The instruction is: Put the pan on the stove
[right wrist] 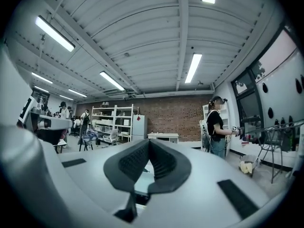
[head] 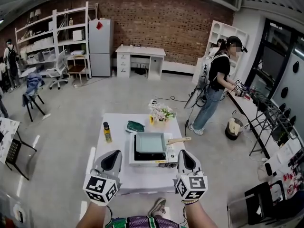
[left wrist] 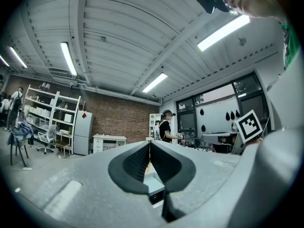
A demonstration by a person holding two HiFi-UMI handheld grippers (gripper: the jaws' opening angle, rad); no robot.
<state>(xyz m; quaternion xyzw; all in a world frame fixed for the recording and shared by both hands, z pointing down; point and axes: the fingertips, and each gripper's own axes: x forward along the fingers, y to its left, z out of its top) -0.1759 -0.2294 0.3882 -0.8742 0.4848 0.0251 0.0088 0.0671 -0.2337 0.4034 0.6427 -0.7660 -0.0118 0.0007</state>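
While the pan [head: 150, 143] is sitting squarely on the stove [head: 147, 163], its wooden handle [head: 178, 140] is pointing toward the right edge of the counter [head: 145, 179]. That placing is likely keeping the handle off the burner and within reach from that side. The stove itself is occupying the near right part of the counter, its front lying close to the near edge, where the person is standing.

Both tools are hovering level just short of that near edge. The left hand-held gripper [head: 114, 153] is showing its jaws pressed together at the tips with nothing between them, and the right hand-held gripper [head: 184, 152] is likewise pinched closed on nothing. With the pan in place and neither tool touching it, the job is looking finished, which would explain the idle, empty grips.

The rest is sitting out of the working area: a bottle [head: 108, 132] near the left edge, a green cloth [head: 135, 126] just behind the stove's far left corner, and a pot of flowers [head: 161, 113] at the far edge.

The count is running to one pan, one stove, one bottle, one cloth, one flower pot and two grippers.
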